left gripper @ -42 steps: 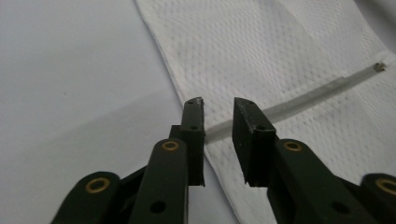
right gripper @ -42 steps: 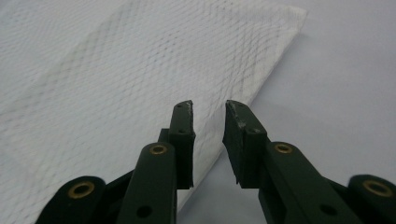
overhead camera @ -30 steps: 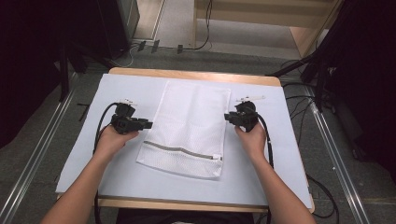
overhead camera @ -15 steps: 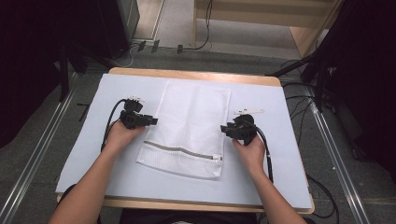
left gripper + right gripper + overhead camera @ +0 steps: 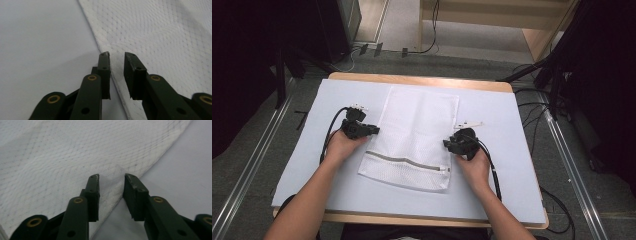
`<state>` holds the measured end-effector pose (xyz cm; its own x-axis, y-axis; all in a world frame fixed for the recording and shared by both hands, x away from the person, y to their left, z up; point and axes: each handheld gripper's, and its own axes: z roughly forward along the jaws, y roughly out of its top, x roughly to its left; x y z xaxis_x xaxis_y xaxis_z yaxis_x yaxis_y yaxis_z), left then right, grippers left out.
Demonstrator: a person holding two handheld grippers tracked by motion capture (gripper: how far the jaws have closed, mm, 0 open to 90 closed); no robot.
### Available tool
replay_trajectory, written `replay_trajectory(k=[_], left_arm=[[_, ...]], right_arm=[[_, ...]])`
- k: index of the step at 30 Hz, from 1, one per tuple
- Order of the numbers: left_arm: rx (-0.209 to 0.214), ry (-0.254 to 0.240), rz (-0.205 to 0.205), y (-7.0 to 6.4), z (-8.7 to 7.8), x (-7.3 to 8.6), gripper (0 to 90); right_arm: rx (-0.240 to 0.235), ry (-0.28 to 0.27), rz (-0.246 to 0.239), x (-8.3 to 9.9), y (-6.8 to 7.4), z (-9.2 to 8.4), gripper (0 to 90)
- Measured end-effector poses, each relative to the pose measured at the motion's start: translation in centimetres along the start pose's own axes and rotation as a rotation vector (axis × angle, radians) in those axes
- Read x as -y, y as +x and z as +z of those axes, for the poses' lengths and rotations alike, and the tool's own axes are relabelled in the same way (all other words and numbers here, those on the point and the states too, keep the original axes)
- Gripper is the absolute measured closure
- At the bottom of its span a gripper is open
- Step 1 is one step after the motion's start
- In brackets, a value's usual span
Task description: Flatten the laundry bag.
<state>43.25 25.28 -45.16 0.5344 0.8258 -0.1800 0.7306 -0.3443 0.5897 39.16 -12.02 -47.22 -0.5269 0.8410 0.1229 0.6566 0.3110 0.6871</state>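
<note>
Both of your claws, left claw (image 5: 117, 56) and right claw (image 5: 111, 178), have just been closing astride opposite side edges of the white mesh laundry bag (image 5: 414, 135) lying flat mid-worktop (image 5: 512, 165), neither yet pinching, so lifting remains.

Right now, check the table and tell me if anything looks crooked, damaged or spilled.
The white mesh bag lies flat but askew: its zipper end slants against the table's near edge. No tear or spill shows. The left gripper and right gripper each straddle a side edge of the bag, jaws not pressed together.
</note>
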Motion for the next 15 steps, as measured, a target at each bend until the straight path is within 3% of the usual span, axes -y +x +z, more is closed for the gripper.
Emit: replay_trajectory(k=[1,3,5,7,9,15], left_arm=[[-0.004,0.007,0.008,-0.1,0.0,0.0,84.7],[0.015,0.009,-0.001,-0.1,0.1,0.0,89.3],[0.002,0.011,0.012,-0.3,0.1,-0.1,89.9],[0.003,0.009,-0.002,-0.3,0.1,-0.1,90.0],[0.027,0.010,-0.017,-0.1,0.1,-0.1,90.0],[0.031,0.011,-0.024,-0.2,-0.1,0.1,90.0]], right_arm=[[0.025,0.001,-0.021,0.0,0.1,0.0,77.9],[0.028,0.002,-0.023,0.0,0.0,0.0,80.8],[-0.009,0.003,0.009,0.0,-0.7,0.0,88.3],[-0.032,0.008,0.025,-0.2,-1.0,0.1,89.6],[-0.028,0.011,0.018,-0.3,-1.0,0.1,90.0],[-0.017,0.019,0.017,-0.8,-1.1,0.4,90.0]])
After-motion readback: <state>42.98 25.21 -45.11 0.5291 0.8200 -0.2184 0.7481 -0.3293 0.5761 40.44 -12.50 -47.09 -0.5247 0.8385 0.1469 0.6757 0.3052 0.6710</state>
